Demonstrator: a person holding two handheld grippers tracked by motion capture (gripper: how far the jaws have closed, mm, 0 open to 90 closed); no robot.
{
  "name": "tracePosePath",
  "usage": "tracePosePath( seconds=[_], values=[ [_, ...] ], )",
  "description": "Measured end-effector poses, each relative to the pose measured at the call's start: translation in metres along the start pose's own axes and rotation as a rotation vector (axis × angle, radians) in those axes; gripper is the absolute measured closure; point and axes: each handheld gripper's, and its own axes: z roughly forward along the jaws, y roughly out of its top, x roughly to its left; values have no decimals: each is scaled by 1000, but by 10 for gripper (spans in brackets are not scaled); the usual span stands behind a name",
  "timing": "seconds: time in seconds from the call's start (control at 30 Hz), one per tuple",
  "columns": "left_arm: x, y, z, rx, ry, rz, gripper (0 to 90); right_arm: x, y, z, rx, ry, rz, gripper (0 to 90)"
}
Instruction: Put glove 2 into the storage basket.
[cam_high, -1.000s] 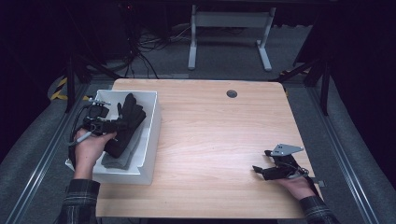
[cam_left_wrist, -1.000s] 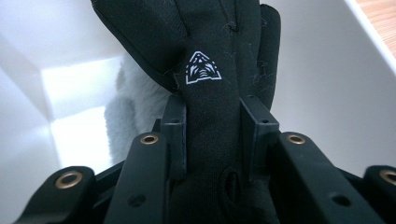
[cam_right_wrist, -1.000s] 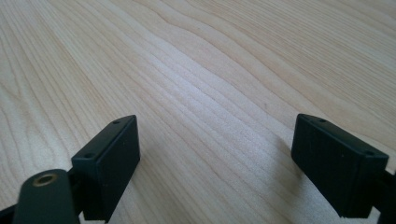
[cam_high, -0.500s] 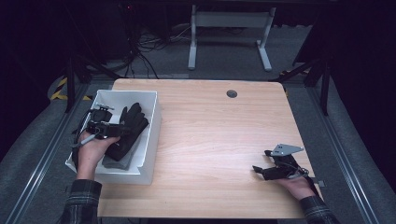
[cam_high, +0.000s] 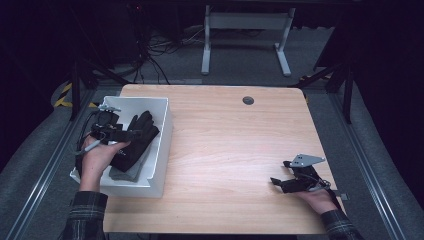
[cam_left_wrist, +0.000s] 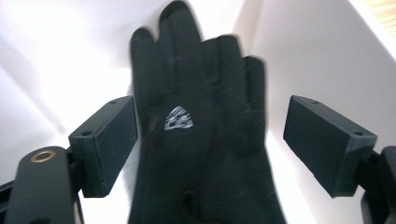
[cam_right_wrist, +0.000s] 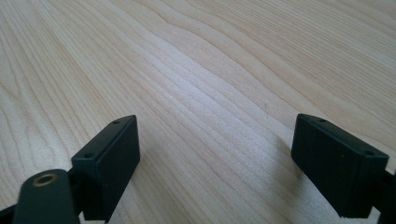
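A black glove (cam_high: 137, 136) with a small grey logo lies in the white bin (cam_high: 161, 150) at the table's left, on top of a grey cloth (cam_high: 129, 172). My left gripper (cam_high: 131, 134) hovers over the bin, open, its jaws standing wide on either side of the glove (cam_left_wrist: 201, 135) without touching it. Near the table's front right, my right gripper (cam_high: 278, 182) rests low over the bare wood (cam_right_wrist: 205, 84), open, with nothing between its jaws.
The light wooden table (cam_high: 235, 145) has a round cable grommet (cam_high: 248, 100) at its far edge. The bin's white walls (cam_left_wrist: 308, 60) rise close around the left gripper. Metal rails run along both sides of the table, and cables lie on the floor behind it.
My left gripper has drawn back toward the bin's left side, off the glove's middle. The right gripper has stayed still.
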Motion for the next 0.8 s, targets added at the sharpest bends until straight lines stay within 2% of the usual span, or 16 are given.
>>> tracePosePath(
  seconds=[0.4, 0.57, 0.8],
  values=[
    [-29, 20, -12, -34, -55, 71, 172, 0, 0, 0, -1, 0, -1, 158],
    [-38, 25, -12, -44, -75, 88, 172, 0, 0, 0, -1, 0, -1, 158],
    [-58, 34, -7, -53, -121, 126, 168, 0, 0, 0, 0, -1, 1, 158]
  ],
)
